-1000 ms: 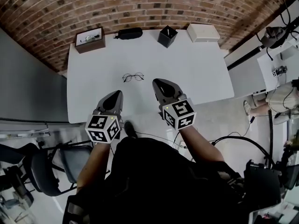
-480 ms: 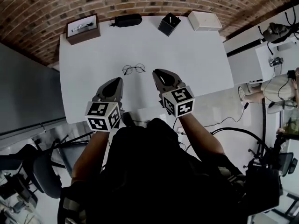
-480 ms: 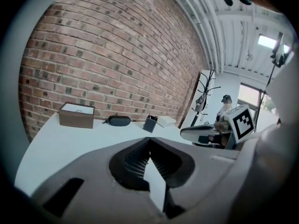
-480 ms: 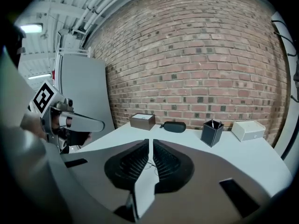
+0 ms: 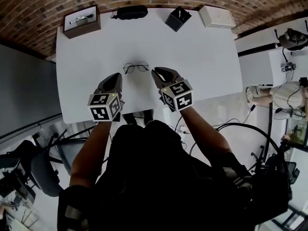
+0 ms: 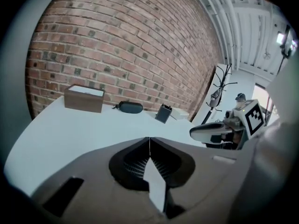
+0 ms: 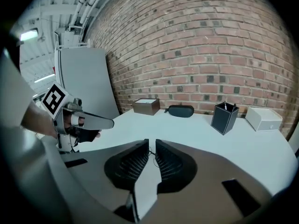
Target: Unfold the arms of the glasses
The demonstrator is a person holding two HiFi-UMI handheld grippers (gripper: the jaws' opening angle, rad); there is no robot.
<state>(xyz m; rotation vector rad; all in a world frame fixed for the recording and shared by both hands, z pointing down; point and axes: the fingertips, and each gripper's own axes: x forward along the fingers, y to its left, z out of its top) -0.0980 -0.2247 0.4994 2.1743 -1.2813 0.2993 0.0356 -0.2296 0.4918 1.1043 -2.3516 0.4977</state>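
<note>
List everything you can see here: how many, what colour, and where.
table: 1, white, against brick wall
glasses: 1, dark thin frame, mid-table, just beyond both grippers
brown box: 1, brown, far left corner
glasses case: 1, black, far edge
pen holder: 1, black, far edge, right of case
white box: 1, white, far right corner
left gripper: 1, grey, shut, empty, over table
right gripper: 1, grey, shut, empty, over table

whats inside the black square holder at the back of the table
Two thin sticks, probably pens, poke up past the rim of the black holder. Its dark walls cover their lower parts and anything else inside.
</note>
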